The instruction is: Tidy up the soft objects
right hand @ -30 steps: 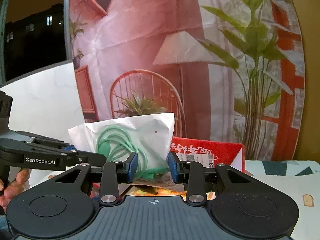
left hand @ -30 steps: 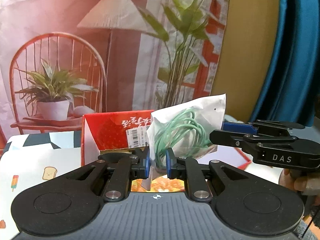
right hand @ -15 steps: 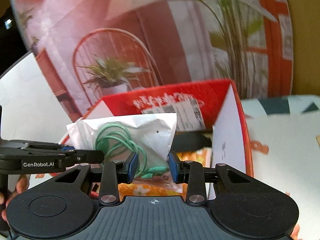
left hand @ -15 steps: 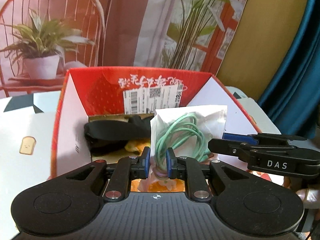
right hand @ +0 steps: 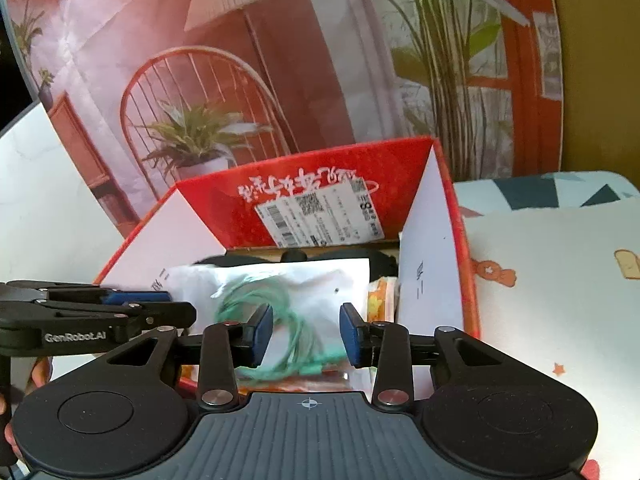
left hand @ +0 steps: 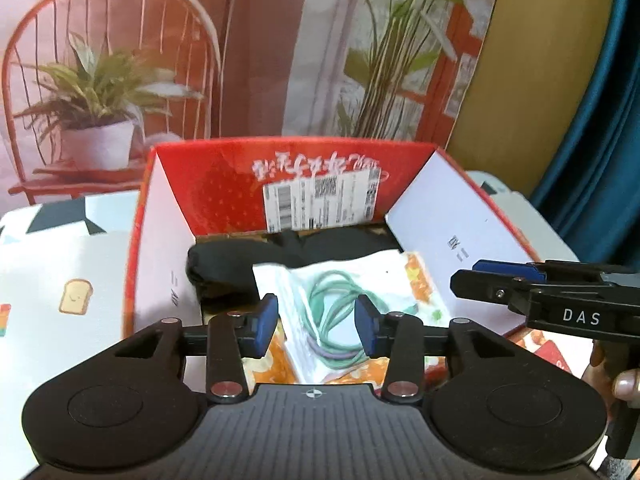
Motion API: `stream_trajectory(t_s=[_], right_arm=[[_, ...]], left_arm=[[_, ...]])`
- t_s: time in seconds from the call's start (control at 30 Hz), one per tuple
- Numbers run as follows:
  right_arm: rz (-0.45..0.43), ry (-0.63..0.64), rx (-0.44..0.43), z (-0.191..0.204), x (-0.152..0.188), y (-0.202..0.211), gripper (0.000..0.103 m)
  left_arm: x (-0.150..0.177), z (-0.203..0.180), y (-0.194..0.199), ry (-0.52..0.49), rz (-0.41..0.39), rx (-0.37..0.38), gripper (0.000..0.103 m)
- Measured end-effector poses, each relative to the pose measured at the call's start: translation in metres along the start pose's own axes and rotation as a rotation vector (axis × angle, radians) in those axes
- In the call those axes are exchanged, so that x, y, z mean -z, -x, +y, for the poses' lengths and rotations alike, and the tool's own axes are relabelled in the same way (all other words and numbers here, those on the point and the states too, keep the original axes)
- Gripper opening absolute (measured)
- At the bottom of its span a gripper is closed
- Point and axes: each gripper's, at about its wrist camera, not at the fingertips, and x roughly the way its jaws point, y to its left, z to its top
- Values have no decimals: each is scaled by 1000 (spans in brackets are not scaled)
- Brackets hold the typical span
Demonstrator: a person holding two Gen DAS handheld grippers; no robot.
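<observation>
Left wrist view: the left gripper (left hand: pixel 316 322) was opening, pads clear of the pouch (left hand: pixel 340 280), which a second earlier hung pinched above the box (left hand: pixel 224 196) and now lay inside. Right wrist view: the right gripper (right hand: pixel 306 334) was opening too, nothing gripped; crinkly clear plastic, coiled green cord, glossy red cardboard.

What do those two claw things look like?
Both are black. The left claw and right claw have blue pads on the fingers, silver screws and round bumps on a ribbed grey base. White letters read "DAS" on the right one, "GenRobot.AI" on the left.
</observation>
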Motion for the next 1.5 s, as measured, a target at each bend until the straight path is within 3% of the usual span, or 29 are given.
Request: stream_trajectory(t_s=[0.37, 0.53, 0.77, 1.1, 1.17, 1.5], right_arm=[[-208, 153, 21, 23, 33, 57, 37], [-249, 197, 18, 32, 61, 74, 38], [-203, 261, 1, 41, 91, 72, 45], [-112, 309, -27, 48, 106, 50, 51], [-96, 327, -33, 51, 108, 44, 52], [-22, 414, -118, 60, 106, 15, 53]], left_arm=[[32, -5, 73, -15, -181, 11, 44], [61, 0, 90, 28, -200, -11, 44], [89, 14, 86, 163, -169, -4, 44], [109, 15, 61, 171, -104, -2, 46], [110, 16, 58, 174, -105, -5, 52], [109, 24, 43, 222, -137, 32, 54]])
